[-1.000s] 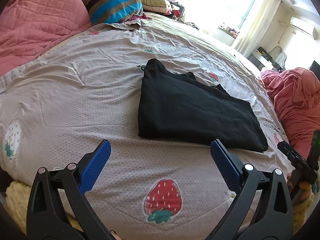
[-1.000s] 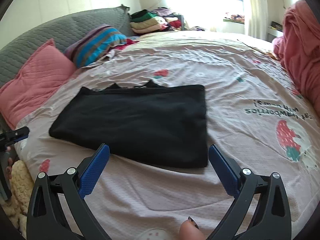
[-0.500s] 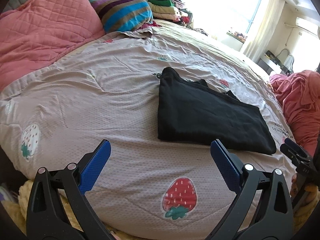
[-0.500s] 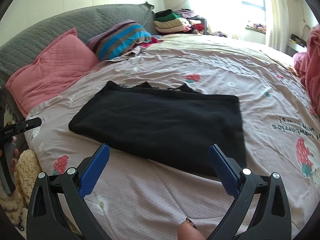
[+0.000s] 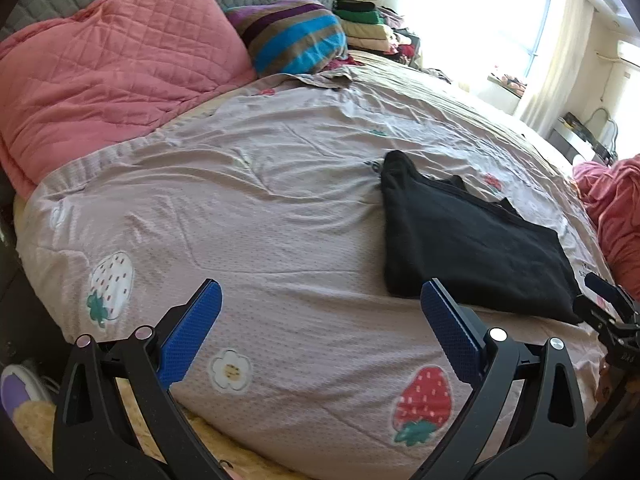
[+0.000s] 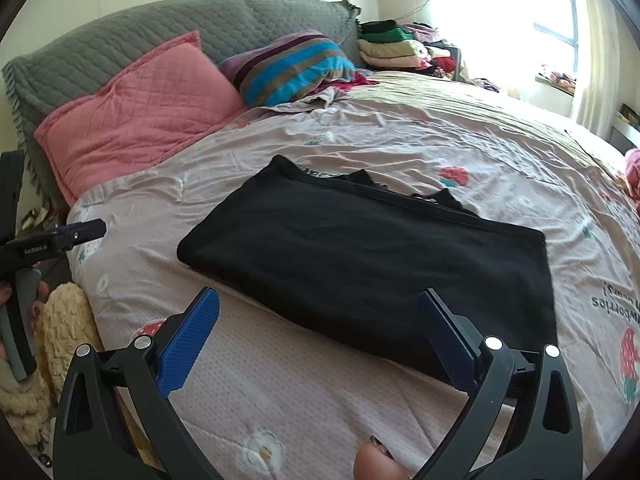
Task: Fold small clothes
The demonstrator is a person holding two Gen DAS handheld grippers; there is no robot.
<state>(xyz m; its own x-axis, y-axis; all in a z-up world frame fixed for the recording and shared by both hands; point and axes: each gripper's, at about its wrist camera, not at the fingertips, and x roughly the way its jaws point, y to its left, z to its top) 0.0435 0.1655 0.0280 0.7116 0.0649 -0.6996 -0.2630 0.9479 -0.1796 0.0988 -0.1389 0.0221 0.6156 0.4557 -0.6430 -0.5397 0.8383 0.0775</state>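
Both grippers have pulled back from the black garment (image 6: 372, 264) over the last second; in the left wrist view it now sits further right and smaller. Folded into a flat rectangle, it lies on the strawberry-print bedspread (image 5: 256, 240), straps poking out at its far edge. Pink quilted pillow (image 6: 140, 116) and striped pillow (image 6: 292, 64) rest against the grey headboard (image 6: 160, 32). Stack of folded clothes (image 6: 386, 46) sits beyond the bed near a bright window (image 6: 556, 20). Pink blanket heap (image 5: 616, 216) is at far right of the left view. Left gripper (image 5: 320, 328) hovers over bare bedspread, jaws wide apart, holding nothing. Right gripper (image 6: 318, 330) hovers near the garment's near edge, jaws wide apart, empty, not touching it.
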